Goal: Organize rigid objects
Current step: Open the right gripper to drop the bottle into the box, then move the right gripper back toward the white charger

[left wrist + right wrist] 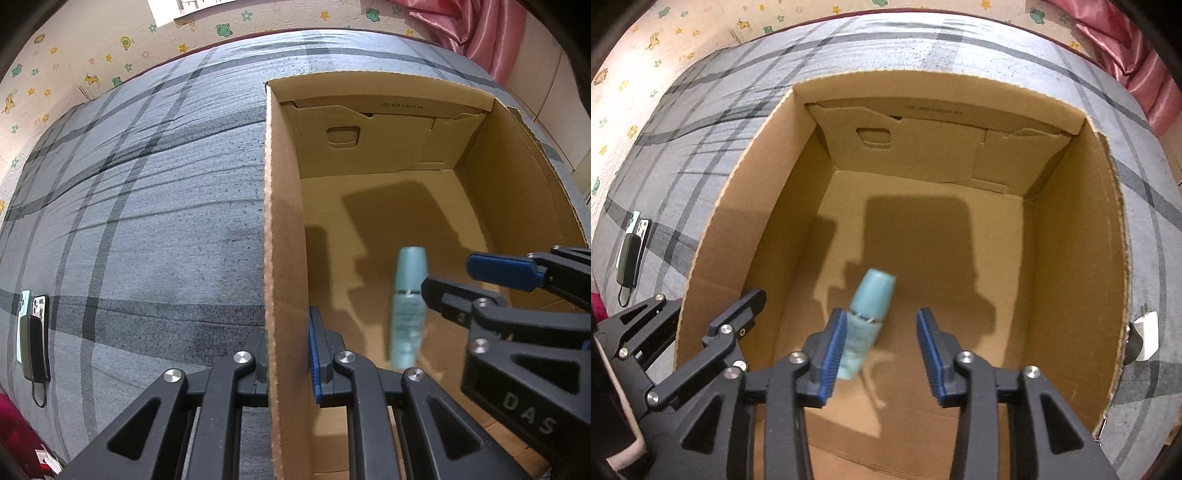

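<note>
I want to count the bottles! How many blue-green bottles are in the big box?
1. The bottle is inside the cardboard box, blurred, beside the right gripper's open fingers. Grippers hide the box's near floor.

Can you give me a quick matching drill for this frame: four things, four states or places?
Things:
1. bottle
2. left gripper
3. right gripper
4. phones

States or places:
A. fingers astride the box wall
B. open, holding nothing
C. blurred, inside the box
D. on the bedspread, outside the box

Pairs: 1-C, 2-A, 3-B, 4-D
</note>
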`<state>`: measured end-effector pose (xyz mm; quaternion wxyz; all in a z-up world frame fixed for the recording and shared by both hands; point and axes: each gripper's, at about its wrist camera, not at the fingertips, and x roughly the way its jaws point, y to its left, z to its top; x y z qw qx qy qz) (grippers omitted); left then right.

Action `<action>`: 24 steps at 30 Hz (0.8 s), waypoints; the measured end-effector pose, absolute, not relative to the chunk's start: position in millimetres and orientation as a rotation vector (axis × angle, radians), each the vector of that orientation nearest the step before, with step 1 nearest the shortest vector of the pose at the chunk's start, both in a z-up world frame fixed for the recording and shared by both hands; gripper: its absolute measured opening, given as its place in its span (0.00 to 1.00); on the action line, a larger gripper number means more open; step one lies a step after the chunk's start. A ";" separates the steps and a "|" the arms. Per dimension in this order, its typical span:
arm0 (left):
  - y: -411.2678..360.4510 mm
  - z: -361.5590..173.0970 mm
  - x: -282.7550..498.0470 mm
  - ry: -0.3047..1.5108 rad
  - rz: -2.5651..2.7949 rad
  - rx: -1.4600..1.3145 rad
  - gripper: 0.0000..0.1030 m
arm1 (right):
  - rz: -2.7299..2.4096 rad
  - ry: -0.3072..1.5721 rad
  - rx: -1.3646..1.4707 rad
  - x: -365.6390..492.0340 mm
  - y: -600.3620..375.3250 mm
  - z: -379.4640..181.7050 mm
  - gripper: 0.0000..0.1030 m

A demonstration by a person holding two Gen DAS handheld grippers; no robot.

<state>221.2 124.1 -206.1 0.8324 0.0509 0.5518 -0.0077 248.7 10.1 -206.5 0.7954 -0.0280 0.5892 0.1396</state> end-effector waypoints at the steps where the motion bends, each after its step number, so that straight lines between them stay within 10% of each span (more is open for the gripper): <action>1: 124.0 -206.3 221.4 1.171 -0.016 0.108 0.14 | 0.297 1.260 -0.059 247.8 8.9 -204.2 0.42; 24: 120.8 -205.8 221.2 1.175 -0.002 0.128 0.14 | 0.195 1.079 -0.056 220.4 -35.0 -119.5 0.98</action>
